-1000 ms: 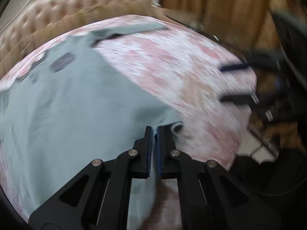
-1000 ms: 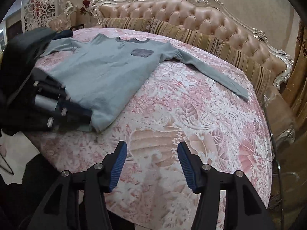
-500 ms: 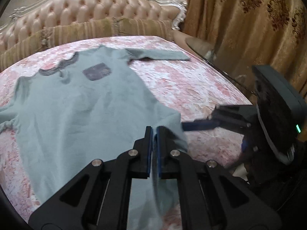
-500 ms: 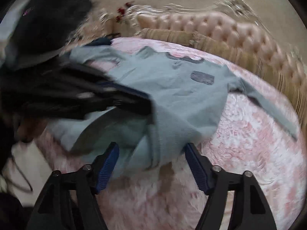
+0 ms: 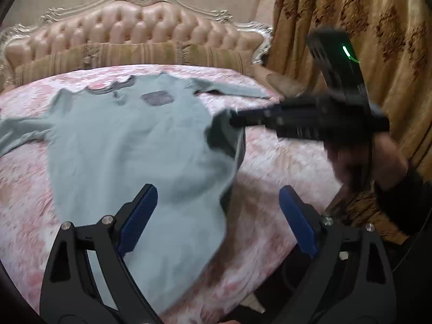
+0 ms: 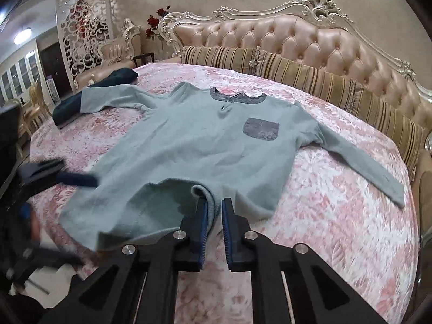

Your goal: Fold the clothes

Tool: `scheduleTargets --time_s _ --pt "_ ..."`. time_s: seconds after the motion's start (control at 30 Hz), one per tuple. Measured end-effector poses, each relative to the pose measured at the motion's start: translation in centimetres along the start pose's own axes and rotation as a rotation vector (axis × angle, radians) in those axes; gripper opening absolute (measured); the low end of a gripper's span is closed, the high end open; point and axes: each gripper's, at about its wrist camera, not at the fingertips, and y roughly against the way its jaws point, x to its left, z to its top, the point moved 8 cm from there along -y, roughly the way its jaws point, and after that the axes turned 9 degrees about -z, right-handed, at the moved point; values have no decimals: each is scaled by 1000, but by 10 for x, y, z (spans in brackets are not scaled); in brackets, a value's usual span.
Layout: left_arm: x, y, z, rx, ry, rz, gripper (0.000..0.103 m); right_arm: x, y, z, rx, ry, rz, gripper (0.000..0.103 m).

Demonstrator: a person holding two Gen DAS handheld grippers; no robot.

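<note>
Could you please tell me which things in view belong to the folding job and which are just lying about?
Part of the job:
- light blue long-sleeved shirt with grey chest pocket
- right gripper, closing on the shirt's hem
- left gripper, opening, nothing between its fingers

Just lying about:
- dark navy garment beyond the sleeve
- striped gold bolster cushions

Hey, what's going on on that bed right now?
A person is folding a light blue long-sleeved shirt spread on a pink bedspread. The right gripper is closing on the shirt's hem, with cloth bunched between its fingers. The left gripper is opening above the shirt and holds nothing. A dark garment lies by the far sleeve.
</note>
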Motion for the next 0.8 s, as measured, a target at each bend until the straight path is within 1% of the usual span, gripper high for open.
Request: scheduleTargets --time_s 0.1,0.13,0.17,0.2,0.27,0.33,0.4,0.47,0.53,0.6,0.67,0.7,0.73,0.77,0.8 --pt "2 -13 -12 44 -48 80 92 1 -9 7 12 20 12 11" --pt "3 -18 -16 61 -62 105 83 1 -11 9 14 27 17 11" --pt "13 -29 -20 118 -37 104 38 1 -13 12 14 33 22 11" --pt "24 -40 -24 172 -12 103 3 -1 -16 16 13 34 26 11" --pt "51 -43 -16 180 69 102 3 -7 -22 24 13 31 32 11" --pt "76 -37 3 152 119 90 3 -17 -28 30 14 7 40 11" --pt "100 -30 28 130 131 109 3 -29 -33 35 17 -22 45 11" --pt "118 -30 46 124 131 134 3 -34 -26 37 9 -28 43 13" --pt "128 -35 56 129 133 128 3 -39 -18 38 -2 -28 40 14" --pt "137 -42 62 138 145 135 3 -42 -12 30 10 -21 23 26" --pt "143 -46 69 137 151 139 3 -40 -8 18 29 -5 -2 58" --pt "145 -49 73 137 155 135 3 -37 -5 10 34 4 -23 65" --pt "145 -52 76 141 157 130 3 -33 -3 3 35 6 -27 74" --pt "143 -50 74 144 152 131 3 -29 -1 -2 36 5 -22 78" --pt "142 -51 76 149 141 133 3 -23 1 -8 41 -16 -3 78"
